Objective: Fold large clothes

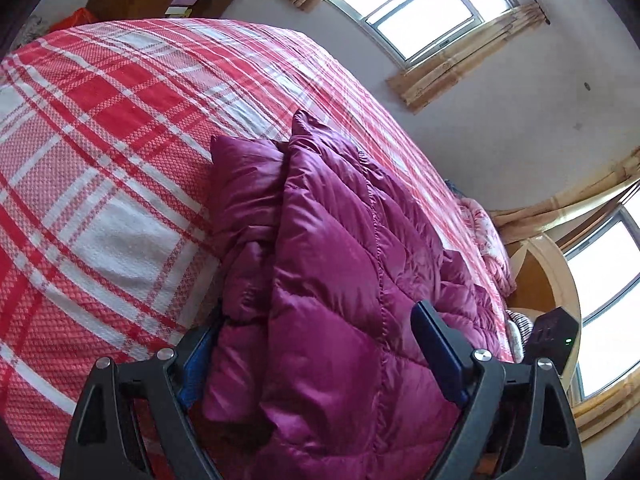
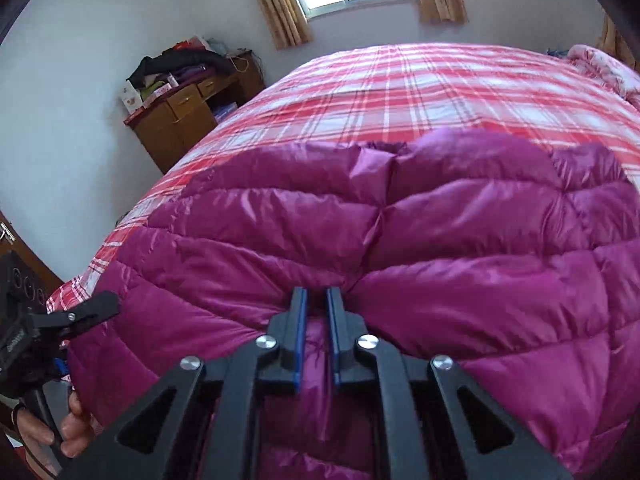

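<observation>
In the left wrist view, the puffy, shiny purple quilted jacket (image 1: 332, 264) lies on the bed with the red and white checked blanket (image 1: 100, 160). It is a long shape that runs straight away from the left gripper (image 1: 320, 356), toward the far side of the bed. The near end of the jacket sits between the two black fingers with blue pads (image 1: 438, 352). The jaws stand wide apart and do not seem to press the cloth, so this gripper is let go. A bright window with yellow curtains (image 1: 420, 4) is on the wall behind. In the right wrist view, the same purple jacket (image 2: 400, 248) spreads wide across the picture, right in front of the right gripper (image 2: 317, 300). Its jaws are squeezed close together with a fold of purple cloth pinched between them. The left gripper (image 2: 86, 312) shows at the left edge, held by a hand (image 2: 60, 428), at the jacket's left end. A brown wooden cabinet (image 2: 180, 120) stands by the wall. I think the right gripper, already holding the near edge, is best placed to lift it and carry it over toward the far edge.
</observation>
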Demonstrator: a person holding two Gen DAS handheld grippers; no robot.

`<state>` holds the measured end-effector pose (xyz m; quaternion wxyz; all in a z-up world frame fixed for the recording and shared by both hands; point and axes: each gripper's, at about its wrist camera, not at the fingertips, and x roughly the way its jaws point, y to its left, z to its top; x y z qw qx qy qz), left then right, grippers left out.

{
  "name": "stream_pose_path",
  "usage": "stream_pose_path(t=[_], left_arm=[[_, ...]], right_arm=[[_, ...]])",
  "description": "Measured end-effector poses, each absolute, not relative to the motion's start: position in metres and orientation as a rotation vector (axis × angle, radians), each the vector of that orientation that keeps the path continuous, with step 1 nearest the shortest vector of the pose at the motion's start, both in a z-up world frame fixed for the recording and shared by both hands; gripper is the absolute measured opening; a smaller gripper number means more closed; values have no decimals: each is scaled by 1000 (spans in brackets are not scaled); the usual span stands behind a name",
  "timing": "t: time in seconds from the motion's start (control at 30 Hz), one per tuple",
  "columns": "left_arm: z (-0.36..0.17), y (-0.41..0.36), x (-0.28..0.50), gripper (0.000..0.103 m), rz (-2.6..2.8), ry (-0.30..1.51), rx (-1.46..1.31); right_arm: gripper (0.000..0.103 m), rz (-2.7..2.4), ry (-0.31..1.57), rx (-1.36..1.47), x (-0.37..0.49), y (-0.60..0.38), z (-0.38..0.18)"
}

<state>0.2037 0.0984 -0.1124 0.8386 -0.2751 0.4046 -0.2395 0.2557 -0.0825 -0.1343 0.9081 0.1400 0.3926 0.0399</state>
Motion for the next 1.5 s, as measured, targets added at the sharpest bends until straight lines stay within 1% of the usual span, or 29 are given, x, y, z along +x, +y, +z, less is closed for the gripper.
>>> stream_pose_path(t=[0.1, 0.13, 0.17, 0.2, 0.23, 0.27, 0.3, 0.37, 0.43, 0.53, 0.8, 0.83, 0.9, 0.93, 1.0, 1.1, 1.2, 1.27, 1.5], left_arm=[[-113, 92, 204, 89, -505, 825, -590], [-112, 91, 203, 87, -499, 805, -595], [-112, 90, 201, 76, -497, 779, -609], [-113, 89, 199, 67, -495, 752, -627], [-114, 86, 199, 54, -496, 741, -635], [-115, 84, 199, 46, -501, 737, -638], [-116, 82, 198, 42, -506, 726, -638], [-112, 79, 196, 30, -514, 704, -636], [-103, 74, 197, 26, -532, 680, -632], [-81, 59, 194, 23, -559, 655, -574], [-29, -2, 181, 23, -632, 592, -377], [-23, -10, 178, 23, -646, 582, -362], [-15, -22, 173, 23, -665, 566, -323], [-12, -28, 170, 23, -671, 558, -299], [-6, -45, 164, 23, -682, 548, -240], [-6, -68, 156, 23, -713, 544, -159], [-13, -98, 151, 23, -758, 555, -85], [-21, -121, 148, 23, -778, 566, -23], [-65, -197, 129, 23, -835, 633, 194]], right_arm=[[6, 75, 815, 257, 253, -79, -140], [6, 72, 811, 241, 252, -77, -141], [6, 73, 810, 238, 251, -76, -143], [5, 77, 813, 243, 252, -76, -144], [5, 88, 822, 258, 254, -78, -145], [4, 100, 826, 279, 254, -81, -146], [4, 109, 828, 298, 255, -85, -147], [4, 129, 831, 328, 256, -90, -149], [3, 141, 835, 349, 255, -93, -150], [3, 145, 846, 351, 255, -93, -149], [3, 252, 946, 428, 263, -111, -134], [3, 268, 948, 435, 263, -115, -129], [11, 288, 915, 472, 257, -127, -113], [14, 291, 880, 494, 250, -137, -102], [14, 294, 821, 514, 235, -156, -81], [14, 228, 746, 458, 203, -188, -58], [14, 143, 716, 435, 177, -221, -58], [14, 99, 721, 441, 167, -240, -67], [14, 97, 756, 634, 154, -286, -117]])
